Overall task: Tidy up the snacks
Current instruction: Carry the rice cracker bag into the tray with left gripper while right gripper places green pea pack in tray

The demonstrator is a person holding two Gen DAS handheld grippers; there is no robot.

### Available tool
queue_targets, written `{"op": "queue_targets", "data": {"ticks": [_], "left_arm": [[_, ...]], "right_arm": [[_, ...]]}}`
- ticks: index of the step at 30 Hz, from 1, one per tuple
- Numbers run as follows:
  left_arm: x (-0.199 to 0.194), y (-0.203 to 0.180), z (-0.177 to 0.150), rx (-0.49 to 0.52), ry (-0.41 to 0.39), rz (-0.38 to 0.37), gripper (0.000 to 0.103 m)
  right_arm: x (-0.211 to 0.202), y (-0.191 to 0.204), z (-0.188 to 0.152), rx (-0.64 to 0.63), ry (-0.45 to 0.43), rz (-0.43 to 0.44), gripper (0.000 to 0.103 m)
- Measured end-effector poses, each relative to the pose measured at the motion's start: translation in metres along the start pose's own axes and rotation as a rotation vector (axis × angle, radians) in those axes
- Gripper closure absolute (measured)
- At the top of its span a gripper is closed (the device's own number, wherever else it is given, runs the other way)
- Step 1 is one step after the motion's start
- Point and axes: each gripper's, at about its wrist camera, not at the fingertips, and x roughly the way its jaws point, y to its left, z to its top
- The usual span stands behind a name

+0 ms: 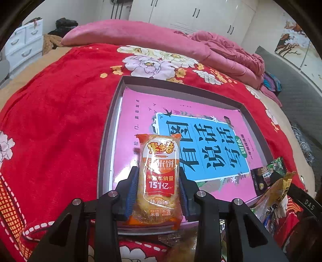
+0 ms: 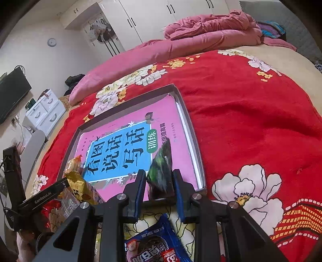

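home bedroom: bed (image 1: 60, 96), wardrobes (image 2: 149, 18), drawers (image 2: 44, 112)

Red floral blanket (image 1: 60, 104), pink/blue book (image 1: 181, 141), orange rice-cracker pkt (image 1: 159, 177).

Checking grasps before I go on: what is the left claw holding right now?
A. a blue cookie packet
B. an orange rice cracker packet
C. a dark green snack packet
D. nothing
B: in the left wrist view the left claw is shut on the orange rice cracker packet, above the tray; the dark green snack packet sits in the right claw.
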Motion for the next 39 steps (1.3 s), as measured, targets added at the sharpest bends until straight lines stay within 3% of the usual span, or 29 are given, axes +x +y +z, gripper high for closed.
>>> {"op": "queue_targets", "data": {"ticks": [9,15,25,32,39], "left_arm": [[-0.003,0.005,-0.001,-0.024,0.001,-0.011,0.065],[-0.005,0.008,-0.001,-0.034,-0.002,-0.02,0.064],[-0.007,0.006,-0.002,-0.024,0.004,-0.024,0.057],[-0.012,0.004,-0.001,-0.023,-0.008,-0.025,0.043],[-0.014,0.006,0.0,-0.033,-0.012,-0.036,0.041]], "right_arm": [[-0.004,-0.004,0.001,0.001,-0.007,-0.022,0.074],[-0.01,-0.005,0.001,-0.003,-0.022,-0.042,0.068],[-0.018,-0.004,0.003,-0.021,-0.055,-0.061,0.059],[-0.023,-0.001,0.005,-0.027,-0.076,-0.053,0.055],[-0.027,0.001,0.005,-0.035,-0.094,-0.044,0.05]]}}
